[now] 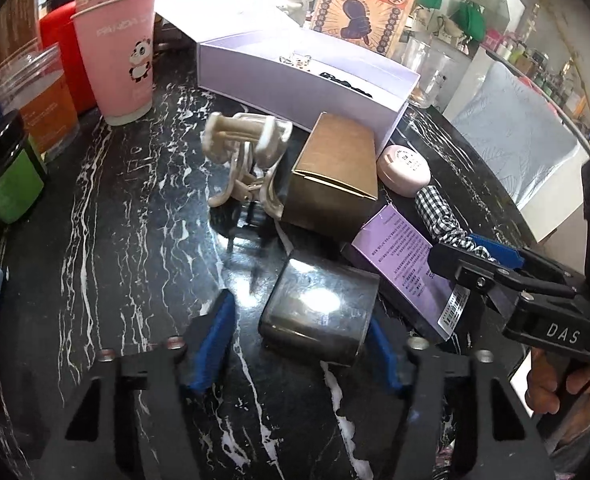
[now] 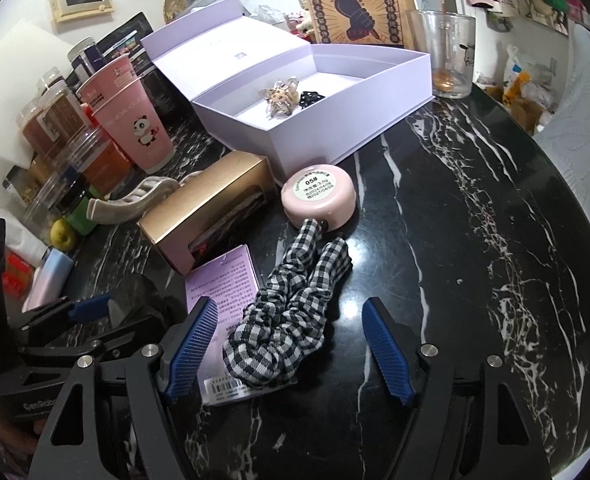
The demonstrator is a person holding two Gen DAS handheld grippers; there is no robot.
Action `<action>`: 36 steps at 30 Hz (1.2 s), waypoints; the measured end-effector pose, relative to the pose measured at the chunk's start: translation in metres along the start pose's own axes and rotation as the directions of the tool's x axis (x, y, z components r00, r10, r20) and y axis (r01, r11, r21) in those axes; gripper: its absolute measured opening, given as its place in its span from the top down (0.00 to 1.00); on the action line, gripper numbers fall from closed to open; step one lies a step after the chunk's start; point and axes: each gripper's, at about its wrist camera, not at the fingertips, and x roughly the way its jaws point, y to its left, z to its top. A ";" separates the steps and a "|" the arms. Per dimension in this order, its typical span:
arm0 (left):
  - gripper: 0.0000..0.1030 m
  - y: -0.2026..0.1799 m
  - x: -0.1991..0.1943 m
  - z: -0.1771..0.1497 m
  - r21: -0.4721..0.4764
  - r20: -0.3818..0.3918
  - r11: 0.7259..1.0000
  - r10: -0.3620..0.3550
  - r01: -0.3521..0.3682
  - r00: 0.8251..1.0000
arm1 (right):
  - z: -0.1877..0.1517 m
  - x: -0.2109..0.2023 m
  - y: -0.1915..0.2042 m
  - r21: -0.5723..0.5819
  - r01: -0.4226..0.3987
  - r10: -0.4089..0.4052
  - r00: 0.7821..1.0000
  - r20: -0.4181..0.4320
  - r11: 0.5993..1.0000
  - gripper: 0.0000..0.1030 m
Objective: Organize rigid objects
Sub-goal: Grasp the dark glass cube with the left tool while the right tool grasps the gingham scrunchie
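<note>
Dark glossy box [image 1: 319, 312], rigid and slick, sits between the left hand-held gripper [image 1: 299, 344] pads, right pad touching, left apart; squeeze flat sides, then carry toward twelve o'clock

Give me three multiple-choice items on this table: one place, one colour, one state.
1. The hair clip lies: A in the lilac box; B on the gold box; C in the glass.
2. The scrunchie is: A red; B black-and-white check; C green.
3. The right gripper is: A open; B shut on the scrunchie; C shut on the cup.
Key: A, it sits on the box floor; B, the checks show plainly; A, both pads stand clear of the scrunchie.
</note>
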 end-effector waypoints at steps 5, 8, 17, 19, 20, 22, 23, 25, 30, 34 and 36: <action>0.54 -0.006 0.000 -0.001 0.020 0.008 1.000 -0.007 0.007 1.000 | 0.002 0.004 0.003 -0.005 -0.002 0.002 1.000 -0.002 1.000 0.39; 0.55 -0.004 0.000 0.000 0.014 0.006 1.000 -0.016 0.016 1.000 | 0.004 0.005 0.002 0.002 -0.005 0.005 1.000 -0.003 1.000 0.56; 0.57 0.000 -0.004 -0.002 -0.004 0.011 0.999 -0.032 0.032 0.999 | 0.005 0.003 0.005 -0.001 -0.012 0.012 1.000 0.008 1.000 0.76; 0.61 0.003 -0.006 -0.001 -0.010 0.012 0.999 -0.030 0.030 0.999 | 0.005 0.001 0.006 0.000 -0.029 0.029 1.000 0.011 1.000 0.76; 0.61 0.004 -0.007 0.000 -0.014 0.014 0.999 -0.029 0.029 0.999 | 0.004 -0.002 0.006 0.004 -0.031 0.031 0.999 0.014 1.000 0.76; 0.62 0.007 -0.008 0.000 -0.025 0.015 0.999 -0.030 0.030 0.999 | 0.004 -0.006 0.008 -0.006 -0.030 0.030 0.999 0.026 1.000 0.76; 0.62 0.009 -0.008 0.001 -0.031 0.015 0.999 -0.028 0.028 0.999 | 0.004 -0.009 0.010 -0.020 -0.023 0.024 0.999 0.034 1.000 0.76; 0.62 0.011 -0.008 0.001 -0.041 0.017 0.999 -0.030 0.030 0.999 | 0.004 -0.011 0.012 -0.037 -0.015 0.016 0.999 0.041 0.999 0.76; 0.80 0.015 -0.013 0.003 -0.055 0.033 0.998 -0.027 0.029 0.999 | 0.005 -0.013 0.017 -0.041 -0.041 0.043 0.998 0.035 0.998 0.76; 0.90 0.018 -0.015 0.002 -0.064 0.020 0.996 -0.057 0.058 0.998 | 0.005 -0.017 0.020 -0.044 -0.050 0.052 0.998 0.042 0.998 0.76; 0.90 0.018 -0.012 0.001 -0.063 0.019 0.997 -0.048 0.049 0.999 | 0.004 -0.016 0.021 -0.045 -0.057 0.059 0.998 0.035 0.997 0.76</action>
